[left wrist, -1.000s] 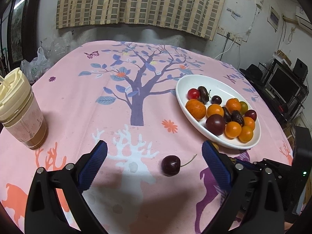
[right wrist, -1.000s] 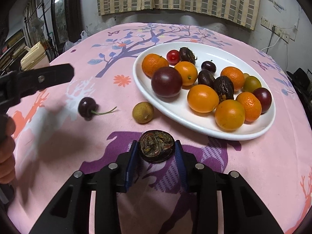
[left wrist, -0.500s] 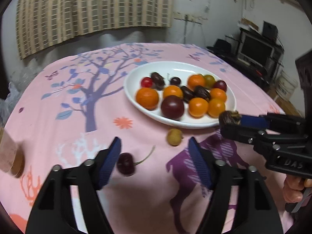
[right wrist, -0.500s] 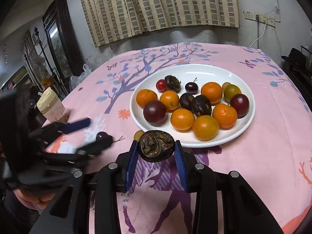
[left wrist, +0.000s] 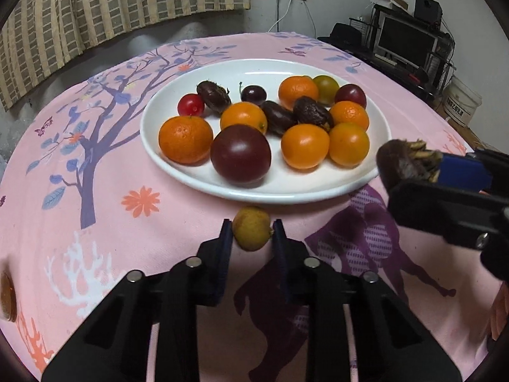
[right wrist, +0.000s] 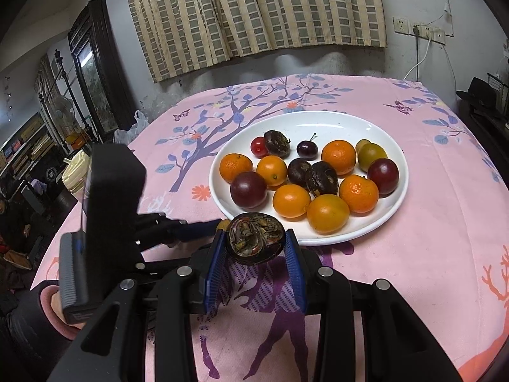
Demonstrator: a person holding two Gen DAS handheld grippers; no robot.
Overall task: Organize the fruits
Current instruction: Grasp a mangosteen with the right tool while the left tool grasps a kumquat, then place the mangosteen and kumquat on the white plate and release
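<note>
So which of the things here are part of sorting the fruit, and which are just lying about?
Part of the job:
- small yellow fruit, gripped in the left gripper
- dark brown fruit, gripped in the right gripper
- white plate holding the fruit pile

Just lying about:
- lidded cup
- plastic bag
- monitor

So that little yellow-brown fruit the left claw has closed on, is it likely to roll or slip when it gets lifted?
The small yellow-brown fruit is round, so it would probably roll if released on the cloth. The left claw, whose jaws have just been closing, pinches it near the fingertips, so it may squirt out. It is smaller than the oranges, so likely light.
</note>
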